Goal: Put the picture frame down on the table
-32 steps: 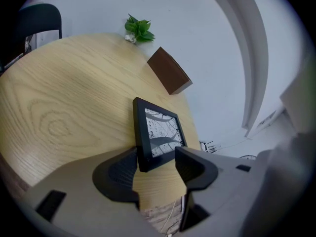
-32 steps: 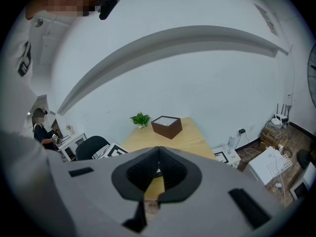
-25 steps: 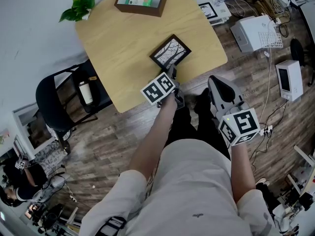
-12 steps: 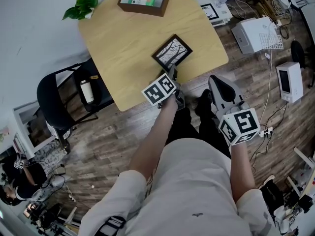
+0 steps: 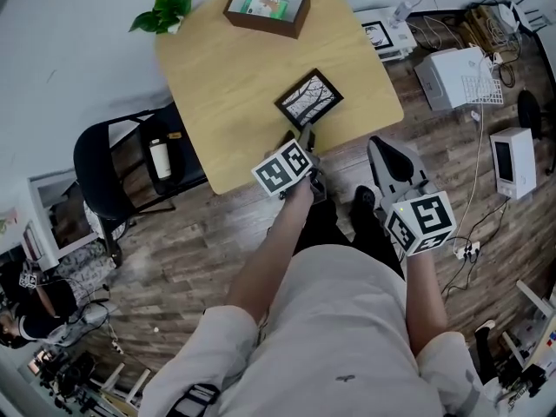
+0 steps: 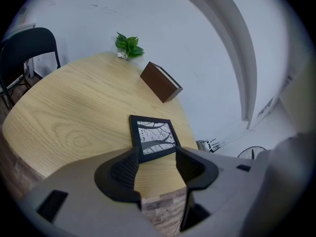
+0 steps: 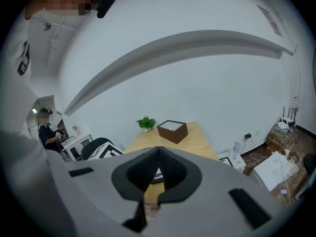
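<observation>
Grey-shelled left gripper [image 5: 303, 134], right gripper [image 5: 376, 144]; black ribbed jaws; black-white marker cubes [image 5: 282, 168]; off-white short-sleeved shirt [image 5: 339, 328].

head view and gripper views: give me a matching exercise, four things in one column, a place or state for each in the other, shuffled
1 frame
2 box
3 left gripper
4 right gripper

a jaws together
b flat on the table, near its front edge
c jaws apart
d at the table's far end

Pairs: 1-b, 2-d, 3-c, 4-a

Bright, even indoor light, soft shadows, sharp focus, heavy fisheye distortion at edges.
</observation>
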Motion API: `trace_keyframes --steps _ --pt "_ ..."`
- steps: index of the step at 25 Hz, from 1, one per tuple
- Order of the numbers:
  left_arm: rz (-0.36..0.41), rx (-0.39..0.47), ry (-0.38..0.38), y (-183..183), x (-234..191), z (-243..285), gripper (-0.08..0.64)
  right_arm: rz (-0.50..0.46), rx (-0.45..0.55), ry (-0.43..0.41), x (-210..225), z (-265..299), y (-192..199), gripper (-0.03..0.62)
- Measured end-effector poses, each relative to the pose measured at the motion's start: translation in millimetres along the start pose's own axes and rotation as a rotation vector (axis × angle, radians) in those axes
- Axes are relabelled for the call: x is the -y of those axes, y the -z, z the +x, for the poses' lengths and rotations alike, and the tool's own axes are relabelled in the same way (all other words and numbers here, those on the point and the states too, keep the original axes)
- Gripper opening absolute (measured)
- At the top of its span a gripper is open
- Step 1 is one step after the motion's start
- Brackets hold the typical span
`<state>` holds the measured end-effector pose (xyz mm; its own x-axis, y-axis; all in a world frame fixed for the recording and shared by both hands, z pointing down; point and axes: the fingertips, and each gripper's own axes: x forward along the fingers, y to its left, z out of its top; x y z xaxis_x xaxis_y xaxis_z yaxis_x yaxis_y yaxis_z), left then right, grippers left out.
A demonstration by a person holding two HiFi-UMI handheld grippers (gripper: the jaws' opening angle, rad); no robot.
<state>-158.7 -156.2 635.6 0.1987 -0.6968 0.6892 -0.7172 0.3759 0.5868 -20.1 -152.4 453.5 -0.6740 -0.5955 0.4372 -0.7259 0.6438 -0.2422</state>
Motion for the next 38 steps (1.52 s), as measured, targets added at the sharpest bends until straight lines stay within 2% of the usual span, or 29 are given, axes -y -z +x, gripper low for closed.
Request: trace_keyframes --steps 7,19,38 --pt "-0.003 0.055 -0.015 7 18 -22 0.228 -0.022 0.013 -0.048 5 -23 -5 -0.002" --pt "-0.028 0.166 -0.060 46 64 -70 0.209 -0.081 0.032 -0.158 23 -86 -7 -0.002" --pt "0.038 0.354 -0.108 102 136 -148 0.128 -0.157 0.081 -0.315 41 -153 -12 -0.002"
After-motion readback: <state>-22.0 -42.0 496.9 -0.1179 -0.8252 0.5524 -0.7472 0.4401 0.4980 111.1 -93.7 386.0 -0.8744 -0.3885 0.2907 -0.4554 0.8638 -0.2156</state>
